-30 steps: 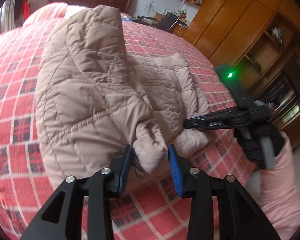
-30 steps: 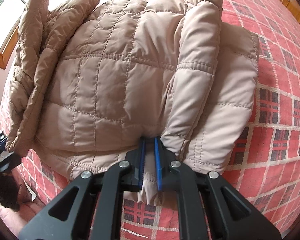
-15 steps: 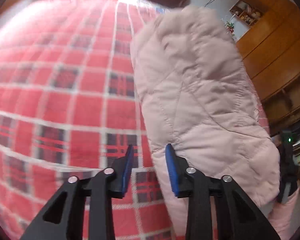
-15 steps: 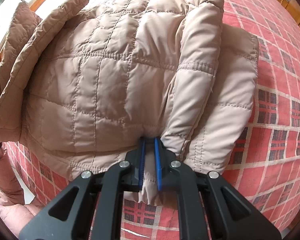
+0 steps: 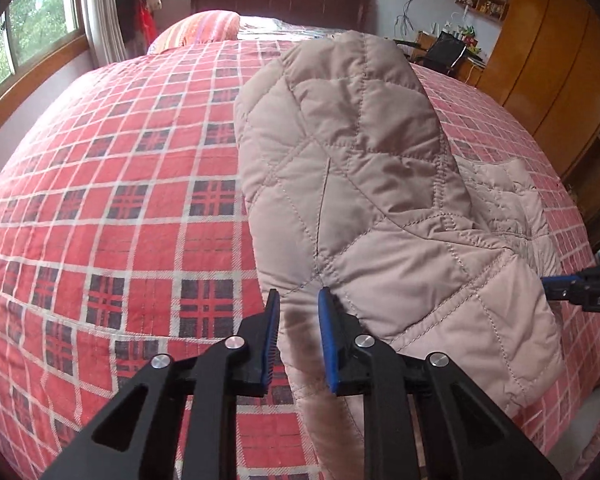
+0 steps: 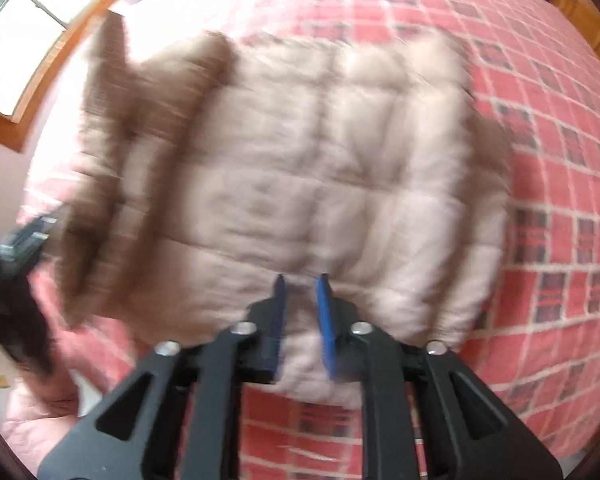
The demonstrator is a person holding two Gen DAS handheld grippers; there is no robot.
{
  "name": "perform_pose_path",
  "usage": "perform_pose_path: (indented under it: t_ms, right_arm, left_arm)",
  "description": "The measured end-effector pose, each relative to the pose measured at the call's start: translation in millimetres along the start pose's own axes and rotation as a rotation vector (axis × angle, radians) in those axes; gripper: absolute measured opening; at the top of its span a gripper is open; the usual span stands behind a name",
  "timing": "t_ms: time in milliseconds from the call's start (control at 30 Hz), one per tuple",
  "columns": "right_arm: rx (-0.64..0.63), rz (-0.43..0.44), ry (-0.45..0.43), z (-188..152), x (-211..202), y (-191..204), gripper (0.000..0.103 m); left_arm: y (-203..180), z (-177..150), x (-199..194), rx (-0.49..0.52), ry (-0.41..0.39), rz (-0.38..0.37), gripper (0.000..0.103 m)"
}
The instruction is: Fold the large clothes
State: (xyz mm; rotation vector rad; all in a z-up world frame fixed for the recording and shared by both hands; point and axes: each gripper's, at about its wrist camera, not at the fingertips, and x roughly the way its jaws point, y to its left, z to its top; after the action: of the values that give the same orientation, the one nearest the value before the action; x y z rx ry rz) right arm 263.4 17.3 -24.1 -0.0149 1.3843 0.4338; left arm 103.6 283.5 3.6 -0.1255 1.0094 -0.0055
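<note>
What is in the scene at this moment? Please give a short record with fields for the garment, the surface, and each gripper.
garment: beige quilted jacket, bunched into a thick mound near the edge of the bed
surface: bed with red plaid cover
left gripper: jaws apart, a fold of the jacket lies between them, not clamped
right gripper: jaws apart, jacket hem between them; picture is blurred by motion
other items: striped pillow at the head of the bed, wooden wardrobe on the right
</note>
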Motion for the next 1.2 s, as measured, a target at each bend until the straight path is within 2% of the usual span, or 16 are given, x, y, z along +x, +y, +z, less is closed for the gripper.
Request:
perform_pose_path:
  t_ms: [67,133,200,233,267,400,600,633,767,833,1000,1100,1200]
  right_arm:
    - [-0.028,-0.014,-0.025,9,-8,15,0.042]
    - [-0.044,0.022,-0.03,18,-15,31,0.042]
    - [-0.07,0.066,-0.032,26,-22,45,0.052]
    - [-0.08,0.077,-0.04,32,-25,54,0.063]
    - [-0.085,0.081,-0.037,36,-25,60,0.068]
    - [-0.08,0.118,0.013,53,-14,77,0.068]
    - [-0.062,0.166,0.105,54,23,99,0.07]
    - [-0.06,0.16,0.113,54,28,100,0.069]
    - [-0.054,0.173,0.141,48,45,100,0.041]
    - [-0.057,0.163,0.126,46,48,99,0.033]
    - [-0.067,0.098,0.109,39,71,106,0.029]
    - [-0.068,0.1,0.11,39,73,106,0.029]
    - [-0.081,0.109,0.083,37,63,106,0.024]
  left_arm:
    - [1,0,0,-0.001,0.004,-0.001,0.018]
    - [1,4,1,0.005,0.005,0.004,0.018]
    - [1,1,1,0.007,0.005,0.009,0.018]
    - [0,1,1,0.005,0.004,0.011,0.018]
    - [0,1,1,0.004,0.003,0.01,0.018]
    - [2,1,2,-0.004,0.008,0.001,0.018]
    - [4,0,3,-0.008,0.008,-0.007,0.018]
    - [5,0,4,-0.008,0.009,-0.009,0.019]
    - [7,0,6,-0.008,0.017,-0.017,0.019]
    - [7,0,8,-0.008,0.017,-0.023,0.019]
    - [5,-1,9,-0.005,0.016,-0.032,0.021]
    - [3,-3,9,-0.003,0.007,-0.023,0.022]
    - [4,-3,6,-0.014,0.006,-0.026,0.022]
